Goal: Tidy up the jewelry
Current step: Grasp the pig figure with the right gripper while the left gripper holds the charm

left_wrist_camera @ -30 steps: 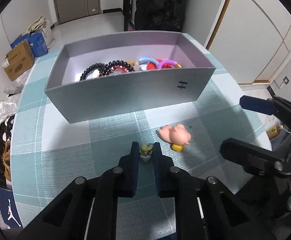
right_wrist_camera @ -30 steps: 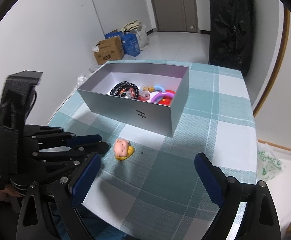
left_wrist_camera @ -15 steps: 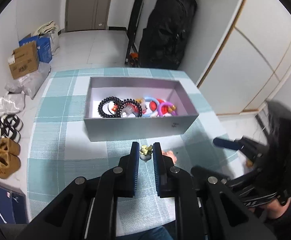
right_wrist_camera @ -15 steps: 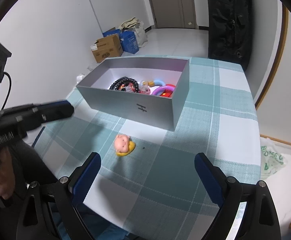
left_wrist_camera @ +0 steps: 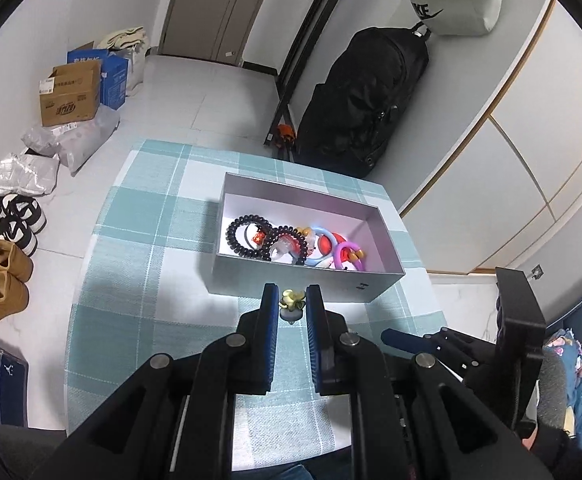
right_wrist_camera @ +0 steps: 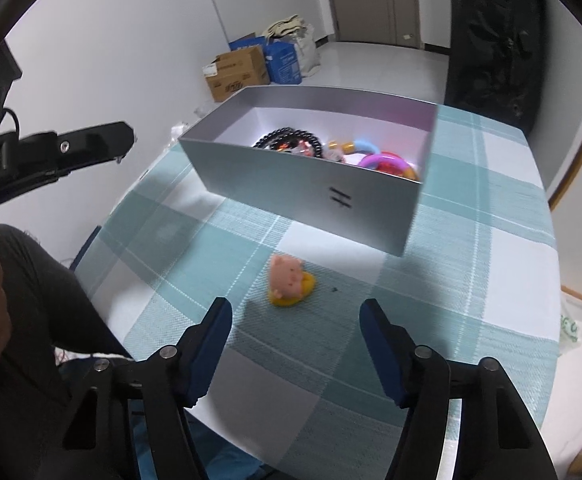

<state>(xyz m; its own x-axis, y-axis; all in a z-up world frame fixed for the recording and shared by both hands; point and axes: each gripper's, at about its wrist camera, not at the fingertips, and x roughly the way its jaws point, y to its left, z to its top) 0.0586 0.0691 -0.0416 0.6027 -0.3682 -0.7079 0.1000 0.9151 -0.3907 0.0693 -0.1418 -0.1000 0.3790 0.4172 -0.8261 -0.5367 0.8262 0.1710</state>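
Black linkage grippers, silver screws, blue-padded fingers (right_wrist_camera: pixel 383 344), perhaps dark trousers

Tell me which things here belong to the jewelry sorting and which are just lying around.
Part of the job:
- small flower charm, pinched in the left tongs
- pig charm on the tablecloth
- grey box of bracelets

Just lying about:
- cardboard box
- shoes
- black bag

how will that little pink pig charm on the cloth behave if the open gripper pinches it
The pink pig charm looks small and rounded, so it may squirt sideways as the closing right gripper meets it. Probably very light. Its flat yellow base suggests it won't roll on the woven tablecloth.
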